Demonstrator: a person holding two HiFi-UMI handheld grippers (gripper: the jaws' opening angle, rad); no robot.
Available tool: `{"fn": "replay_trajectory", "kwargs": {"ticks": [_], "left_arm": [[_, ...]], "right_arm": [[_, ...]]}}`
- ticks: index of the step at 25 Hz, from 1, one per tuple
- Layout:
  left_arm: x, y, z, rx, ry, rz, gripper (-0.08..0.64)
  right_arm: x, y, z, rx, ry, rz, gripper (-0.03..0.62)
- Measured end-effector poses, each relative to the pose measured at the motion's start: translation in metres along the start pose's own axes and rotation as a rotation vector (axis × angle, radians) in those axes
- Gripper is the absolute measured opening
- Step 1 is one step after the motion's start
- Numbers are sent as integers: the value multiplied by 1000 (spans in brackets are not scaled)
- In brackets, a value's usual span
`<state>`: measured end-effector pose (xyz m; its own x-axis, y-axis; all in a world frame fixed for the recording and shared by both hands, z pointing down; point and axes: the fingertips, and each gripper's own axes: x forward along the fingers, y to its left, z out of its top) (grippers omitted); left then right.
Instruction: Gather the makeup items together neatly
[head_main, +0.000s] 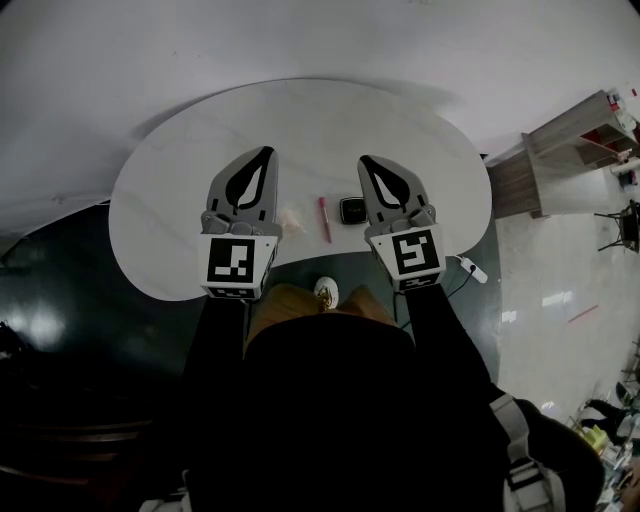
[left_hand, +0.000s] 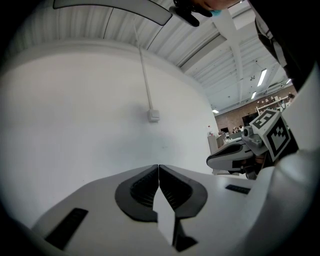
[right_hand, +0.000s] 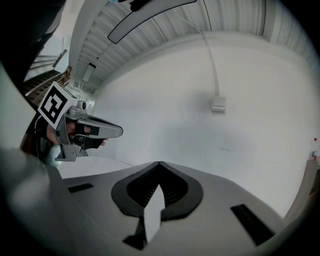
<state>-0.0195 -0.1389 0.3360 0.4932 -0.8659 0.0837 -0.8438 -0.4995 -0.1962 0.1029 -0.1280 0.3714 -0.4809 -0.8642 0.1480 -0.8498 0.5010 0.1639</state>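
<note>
A person is holding the left tongs (head_main: 266, 152) and right tongs (head_main: 364, 160) above a white desk (head_main: 160, 200), both pinched shut with nothing between them. On the desk between the two tongs are lying a beige puff (head_main: 292, 222), a pink pencil (head_main: 325, 218) and a black compact (head_main: 352, 210), near one another but apart. A wooden shelf (head_main: 565, 150) is standing well off to the right.

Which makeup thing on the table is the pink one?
The thin pink stick in the middle. The lumpy thing on its left is cream, and the squarish case on its right is black.
</note>
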Motion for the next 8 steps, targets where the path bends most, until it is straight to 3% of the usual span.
{"fn": "replay_trajectory", "kwargs": {"ticks": [8], "left_arm": [[-3,0,3,-4,-16,15,17]], "right_arm": [[-2,2,1,3,-8,6,26]]}}
